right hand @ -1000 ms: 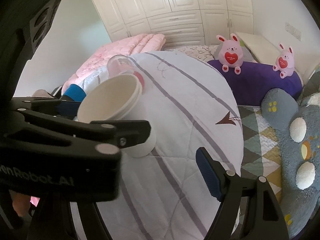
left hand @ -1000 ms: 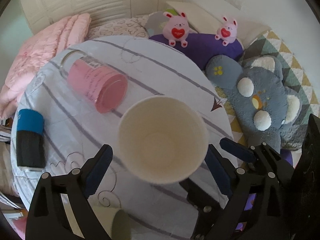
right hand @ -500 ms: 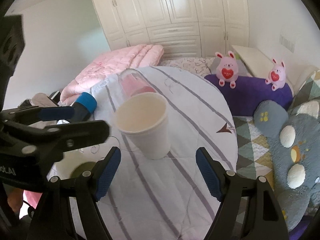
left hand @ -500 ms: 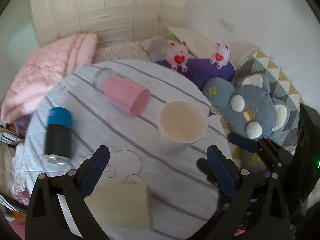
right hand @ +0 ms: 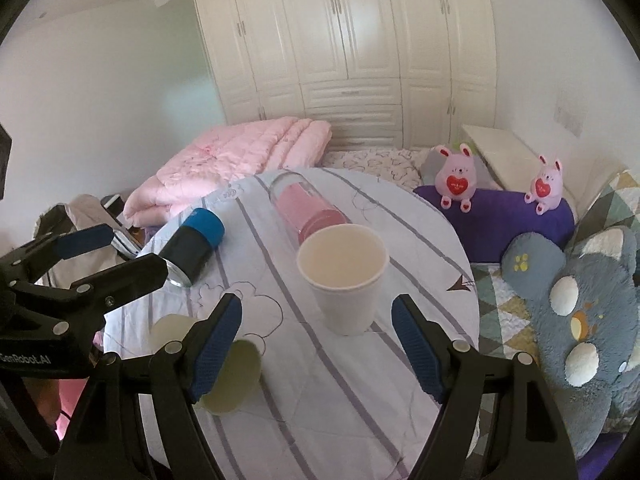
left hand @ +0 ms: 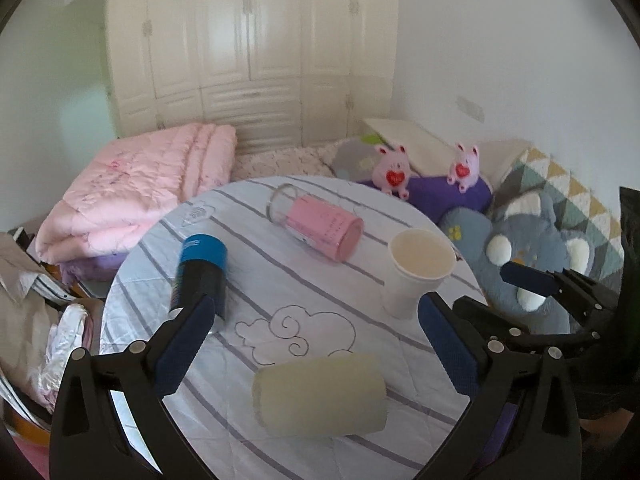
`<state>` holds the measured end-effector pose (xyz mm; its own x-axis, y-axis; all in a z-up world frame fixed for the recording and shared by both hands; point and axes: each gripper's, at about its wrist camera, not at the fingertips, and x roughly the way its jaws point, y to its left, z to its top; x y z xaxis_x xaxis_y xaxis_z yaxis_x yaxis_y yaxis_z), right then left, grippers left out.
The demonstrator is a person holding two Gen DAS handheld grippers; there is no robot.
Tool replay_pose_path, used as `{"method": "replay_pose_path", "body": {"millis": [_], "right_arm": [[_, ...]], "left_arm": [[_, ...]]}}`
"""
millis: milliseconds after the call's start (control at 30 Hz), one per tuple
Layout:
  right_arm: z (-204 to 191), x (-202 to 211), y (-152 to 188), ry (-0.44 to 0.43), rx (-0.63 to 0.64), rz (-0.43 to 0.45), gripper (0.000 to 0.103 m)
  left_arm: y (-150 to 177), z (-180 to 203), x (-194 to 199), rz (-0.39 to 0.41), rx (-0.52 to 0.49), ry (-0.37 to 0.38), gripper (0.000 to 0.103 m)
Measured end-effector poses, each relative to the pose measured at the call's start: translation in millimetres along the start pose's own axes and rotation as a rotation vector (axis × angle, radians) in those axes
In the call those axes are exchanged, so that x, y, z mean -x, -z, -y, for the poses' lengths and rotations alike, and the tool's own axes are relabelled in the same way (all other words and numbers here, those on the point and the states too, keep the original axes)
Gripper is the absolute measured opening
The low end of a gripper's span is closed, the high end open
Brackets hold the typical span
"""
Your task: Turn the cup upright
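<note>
A white paper cup [left hand: 416, 272] stands upright on the round table [left hand: 280, 288], near its right edge; it also shows in the right wrist view [right hand: 344, 280]. My left gripper [left hand: 316, 348] is open and empty, held back above the table's near side. My right gripper [right hand: 316, 344] is open and empty, just short of the cup, with the cup seen between its fingers. A pale yellow-green cup [left hand: 320, 394] lies on its side near the front edge, also in the right wrist view [right hand: 228, 376].
A pink glass tumbler [left hand: 316, 226] and a blue-and-black can [left hand: 200, 276] lie on their sides on the table. A pink quilt [left hand: 136, 192] lies behind, plush toys [left hand: 532, 264] and a purple cushion [right hand: 516, 216] to the right, clutter [left hand: 36, 320] to the left.
Both grippers have drawn back and up from the white cup, which was close between the left fingers and tilted; it now stands upright and free on the table.
</note>
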<state>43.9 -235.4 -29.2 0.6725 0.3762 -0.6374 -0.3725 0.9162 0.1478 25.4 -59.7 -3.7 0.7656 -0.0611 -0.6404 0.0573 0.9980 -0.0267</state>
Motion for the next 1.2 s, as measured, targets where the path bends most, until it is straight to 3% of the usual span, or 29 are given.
{"method": "replay_pose_path", "body": {"millis": [100,333,500,1200], "right_arm": [[-5,6,4,0.011,-0.012,0.025,0.082],[-11,13,8,0.080,-0.023,0.056,0.083],[-25,17,7,0.144,0.009,0.099,0.086],[-49,1,8,0.138,0.052,0.050,0.086]], "left_arm": [[9,-5,7,0.031,-0.004,-0.012,0.103],[29,-28,9,0.009,0.057,-0.002,0.103],[34,-39,11,0.013,0.086,-0.034,0.103],[37,-53,15,0.042,0.096,-0.074,0.103]]}}
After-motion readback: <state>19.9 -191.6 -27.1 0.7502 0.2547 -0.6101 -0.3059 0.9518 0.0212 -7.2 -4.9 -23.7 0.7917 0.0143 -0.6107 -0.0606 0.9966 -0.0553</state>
